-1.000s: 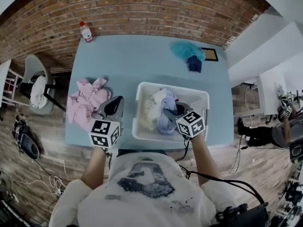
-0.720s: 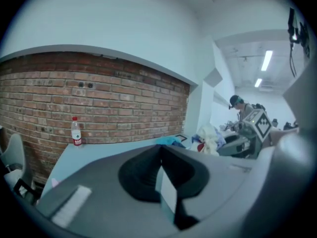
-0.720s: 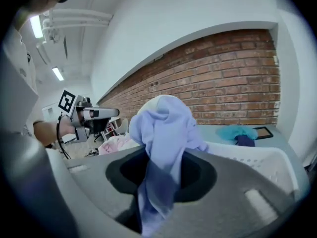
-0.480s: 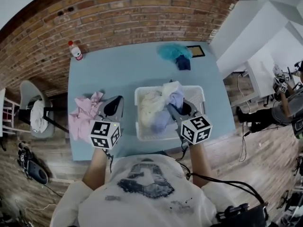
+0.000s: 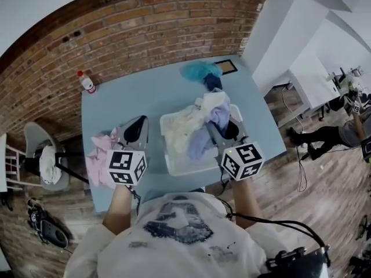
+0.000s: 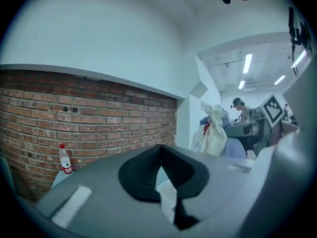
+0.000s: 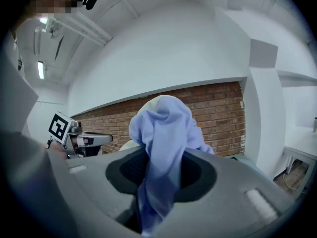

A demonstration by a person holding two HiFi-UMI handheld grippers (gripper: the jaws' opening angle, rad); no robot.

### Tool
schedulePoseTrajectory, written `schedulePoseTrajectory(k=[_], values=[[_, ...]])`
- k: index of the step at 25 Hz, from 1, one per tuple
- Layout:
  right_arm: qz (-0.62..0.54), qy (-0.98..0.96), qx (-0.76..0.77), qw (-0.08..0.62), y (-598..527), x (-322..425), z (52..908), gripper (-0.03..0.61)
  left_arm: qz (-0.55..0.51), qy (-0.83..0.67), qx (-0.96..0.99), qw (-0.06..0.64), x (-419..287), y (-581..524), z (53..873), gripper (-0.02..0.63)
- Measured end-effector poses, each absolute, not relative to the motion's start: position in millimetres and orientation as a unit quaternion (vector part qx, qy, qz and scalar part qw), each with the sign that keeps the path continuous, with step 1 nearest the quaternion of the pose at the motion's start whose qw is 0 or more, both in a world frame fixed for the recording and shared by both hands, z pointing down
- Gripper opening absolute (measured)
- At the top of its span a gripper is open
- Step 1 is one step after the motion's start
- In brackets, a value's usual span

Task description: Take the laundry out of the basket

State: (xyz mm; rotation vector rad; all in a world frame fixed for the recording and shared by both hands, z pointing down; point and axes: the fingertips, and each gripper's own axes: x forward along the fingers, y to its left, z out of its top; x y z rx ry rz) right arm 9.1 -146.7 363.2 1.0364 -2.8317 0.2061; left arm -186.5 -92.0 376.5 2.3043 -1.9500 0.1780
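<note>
A white laundry basket [image 5: 171,165] stands on the light blue table [image 5: 151,97]. My right gripper [image 5: 225,133] is shut on a lavender garment [image 5: 217,113] and holds it up above the basket. A cream garment [image 5: 184,126] hangs with it, its lower end reaching down to the basket. In the right gripper view the lavender cloth [image 7: 163,133] bulges out between the jaws. My left gripper [image 5: 134,133] hovers left of the basket, shut with nothing in it. In the left gripper view [image 6: 161,170] its jaws meet, and the lifted clothes [image 6: 213,133] hang to the right.
A heap of pink clothes [image 5: 99,155] lies on the table's left side below the left gripper. Teal and dark blue cloth [image 5: 202,71] sits at the far right corner beside a dark frame [image 5: 226,67]. A bottle [image 5: 87,82] stands far left by the brick wall. A chair [image 5: 46,161] stands left.
Both grippers have risen. The right one has drawn the lavender garment up out of the basket, and the cream garment has come up with it. The left gripper stays shut.
</note>
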Motion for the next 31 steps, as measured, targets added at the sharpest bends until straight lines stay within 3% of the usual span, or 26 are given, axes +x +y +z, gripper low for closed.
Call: schedulePoseTrajectory(k=[31], values=[[0.043, -0.929, 0.363, 0.062, -152, 31, 343, 0.132, 0.047, -0.639, 0.765, 0.068, -162, -106, 376, -0.009]])
